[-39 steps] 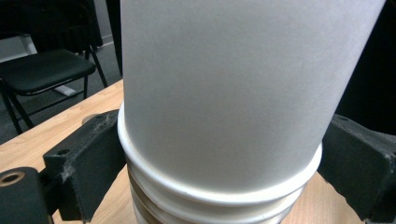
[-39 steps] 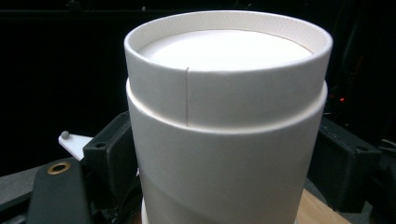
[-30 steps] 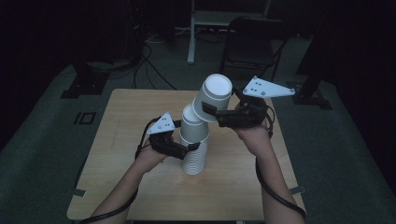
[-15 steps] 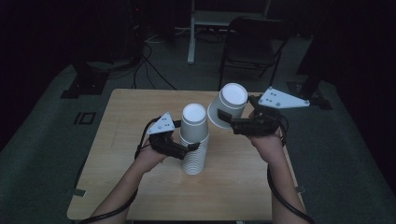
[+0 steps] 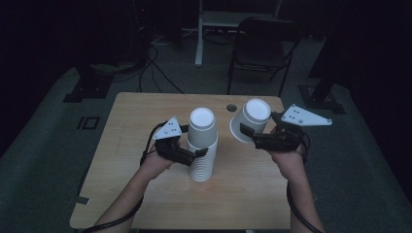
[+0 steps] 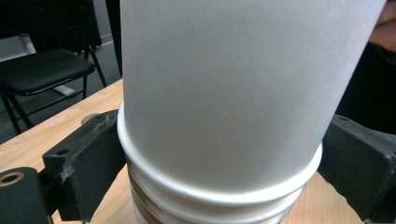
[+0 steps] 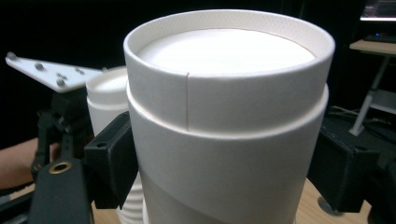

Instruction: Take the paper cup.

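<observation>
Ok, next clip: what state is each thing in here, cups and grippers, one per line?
Cup stack: upside down, standing on the table, clamped low down.
Lifted cup: upside down, tilted, off the stack and in the air to its right.
Left gripper: shut on the cup stack, a jaw on each side.
Right gripper: shut on the lifted cup.
Chair: standing behind the table, unoccupied.

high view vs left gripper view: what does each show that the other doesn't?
High view alone: the right gripper holding a separated paper cup upside down above the wooden table, both forearms, and the stack's full height with its ridged lower rims.

Left gripper view alone: close detail of the rolled rims where the cups nest, with a black jaw against each side.

Both: the stack of white paper cups, the left gripper clamped on it, the table, a black chair.
</observation>
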A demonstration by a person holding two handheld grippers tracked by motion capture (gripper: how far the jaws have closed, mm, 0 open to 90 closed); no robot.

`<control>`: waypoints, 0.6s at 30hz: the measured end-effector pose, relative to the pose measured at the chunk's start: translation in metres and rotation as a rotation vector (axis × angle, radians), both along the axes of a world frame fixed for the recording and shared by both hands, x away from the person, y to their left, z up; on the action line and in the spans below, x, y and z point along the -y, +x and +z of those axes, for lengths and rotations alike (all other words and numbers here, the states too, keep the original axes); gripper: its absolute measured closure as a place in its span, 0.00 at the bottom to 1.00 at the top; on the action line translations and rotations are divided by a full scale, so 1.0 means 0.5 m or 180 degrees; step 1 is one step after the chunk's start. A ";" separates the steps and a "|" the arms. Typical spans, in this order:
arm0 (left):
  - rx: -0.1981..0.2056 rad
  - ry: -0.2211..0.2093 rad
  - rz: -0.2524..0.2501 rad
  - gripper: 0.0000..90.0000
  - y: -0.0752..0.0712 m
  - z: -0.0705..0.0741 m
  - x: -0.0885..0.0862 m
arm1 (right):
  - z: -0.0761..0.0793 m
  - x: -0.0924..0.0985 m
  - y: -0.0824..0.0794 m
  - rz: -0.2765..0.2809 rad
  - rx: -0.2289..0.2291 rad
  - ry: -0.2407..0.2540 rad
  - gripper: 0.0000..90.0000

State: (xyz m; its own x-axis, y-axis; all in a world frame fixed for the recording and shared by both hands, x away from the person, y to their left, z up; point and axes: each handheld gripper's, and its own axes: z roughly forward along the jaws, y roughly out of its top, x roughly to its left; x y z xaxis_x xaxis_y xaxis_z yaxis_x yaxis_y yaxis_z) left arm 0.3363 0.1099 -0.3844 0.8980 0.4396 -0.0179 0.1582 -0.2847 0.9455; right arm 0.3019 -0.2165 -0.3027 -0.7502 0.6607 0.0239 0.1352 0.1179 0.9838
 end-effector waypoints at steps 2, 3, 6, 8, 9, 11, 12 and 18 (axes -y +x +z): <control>-0.0005 -0.0020 0.0005 0.06 0.000 -0.001 0.001 | -0.017 0.004 -0.004 -0.0021 -0.0035 -0.0010 0.22; 0.0001 -0.0010 0.0004 0.06 0.001 -0.001 0.000 | -0.026 0.006 -0.005 -0.0006 -0.0055 -0.0022 0.22; -0.0016 -0.0016 0.0001 0.06 0.001 0.000 0.000 | -0.054 0.011 -0.010 -0.0029 -0.0111 -0.0026 0.22; -0.0035 -0.0037 -0.0009 0.06 0.002 0.000 -0.001 | -0.073 0.015 -0.012 -0.0047 -0.0167 -0.0036 0.22; -0.0037 -0.0042 -0.0009 0.06 0.002 -0.001 -0.002 | -0.080 0.016 -0.012 -0.0063 -0.0186 -0.0035 0.22; -0.0027 -0.0082 -0.0004 0.06 0.001 0.000 -0.003 | -0.091 0.017 -0.012 -0.0055 -0.0220 -0.0051 0.21; -0.0034 -0.0108 -0.0009 0.06 0.000 0.000 -0.004 | -0.098 0.018 -0.013 -0.0077 -0.0227 -0.0056 0.21; -0.0016 -0.0198 0.0000 0.06 -0.008 0.010 -0.015 | -0.130 0.019 -0.019 -0.0095 -0.0300 -0.0102 0.22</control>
